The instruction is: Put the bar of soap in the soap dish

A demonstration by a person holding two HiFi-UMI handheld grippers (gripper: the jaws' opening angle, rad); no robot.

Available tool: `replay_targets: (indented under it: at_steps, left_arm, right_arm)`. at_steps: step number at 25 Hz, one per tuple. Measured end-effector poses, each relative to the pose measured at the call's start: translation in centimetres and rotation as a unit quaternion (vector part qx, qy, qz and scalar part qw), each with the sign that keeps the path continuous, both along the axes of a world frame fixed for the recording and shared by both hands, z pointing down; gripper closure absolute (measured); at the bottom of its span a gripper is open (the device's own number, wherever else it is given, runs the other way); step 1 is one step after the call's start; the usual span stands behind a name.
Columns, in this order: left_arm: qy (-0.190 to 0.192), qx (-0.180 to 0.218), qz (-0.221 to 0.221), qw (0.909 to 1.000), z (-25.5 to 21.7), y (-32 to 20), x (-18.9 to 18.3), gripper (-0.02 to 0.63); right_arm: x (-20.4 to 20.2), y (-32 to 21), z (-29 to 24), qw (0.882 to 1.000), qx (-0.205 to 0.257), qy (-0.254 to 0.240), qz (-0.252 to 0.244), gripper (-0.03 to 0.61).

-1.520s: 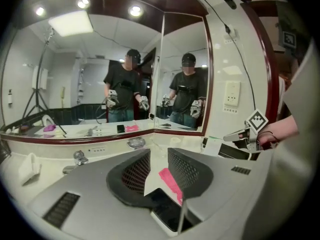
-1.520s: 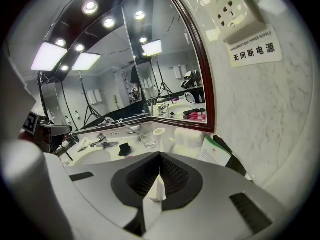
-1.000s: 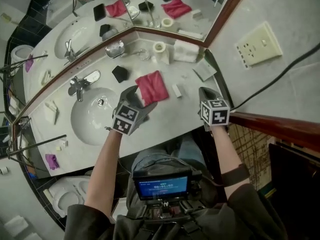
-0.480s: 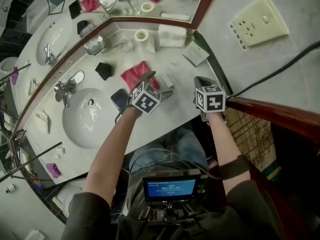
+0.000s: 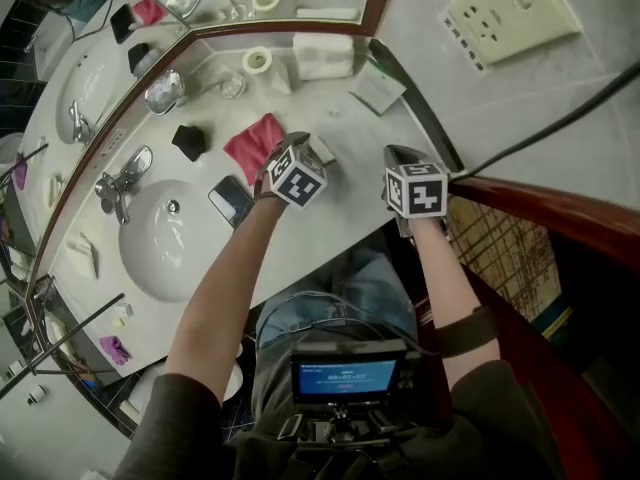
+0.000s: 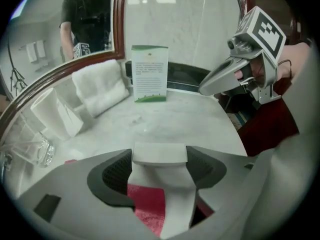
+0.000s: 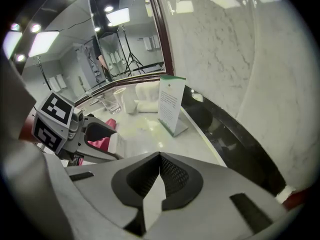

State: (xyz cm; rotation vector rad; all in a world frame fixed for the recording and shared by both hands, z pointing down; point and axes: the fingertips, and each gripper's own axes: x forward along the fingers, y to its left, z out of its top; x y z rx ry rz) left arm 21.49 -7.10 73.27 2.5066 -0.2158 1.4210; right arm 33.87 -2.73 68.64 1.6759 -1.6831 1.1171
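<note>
The white bar of soap lies on the marble counter beside the red cloth. My left gripper points steeply down over it; its jaws have just been closing and both pads now touch the bar's sides. In the head view the soap peeks out beside that gripper. The metal soap dish stands far off at the back left by the mirror. My right gripper hovers to the right near the counter's edge, shut and empty.
A black phone lies near the sink and faucet. A black block, a glass, a tape roll, a folded white towel and a standing card line the back.
My left gripper has swung right from the sink side, past the red cloth, and come down onto the soap. The right gripper has sunk a little.
</note>
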Motion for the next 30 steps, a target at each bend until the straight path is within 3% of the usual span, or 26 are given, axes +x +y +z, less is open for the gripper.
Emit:
replay_targets:
  at_steps: [7, 16, 25, 30]
  left_arm:
    - [0.007, 0.015, -0.022, 0.9996, -0.6, -0.3, -0.3, 0.291]
    - [0.062, 0.045, -0.067, 0.9948, -5.4, -1.4, -0.9, 0.291]
    - [0.124, 0.081, -0.149, 0.9776, -9.2, -1.5, -4.5, 0.291]
    - [0.144, 0.106, -0.205, 0.9623, -11.5, -1.7, -8.3, 0.291]
  right_arm:
    - [0.3, 1.1, 0.6, 1.000, -0.011, -0.008, 0.009, 0.560]
    - [-0.5, 0.5, -0.3, 1.000, -0.010, -0.022, 0.003, 0.560]
    - [-2.7, -0.4, -1.9, 0.999, -0.006, -0.023, -0.029, 0.560]
    - [-5.5, -1.1, -3.1, 0.997, -0.006, -0.030, -0.067, 0.560]
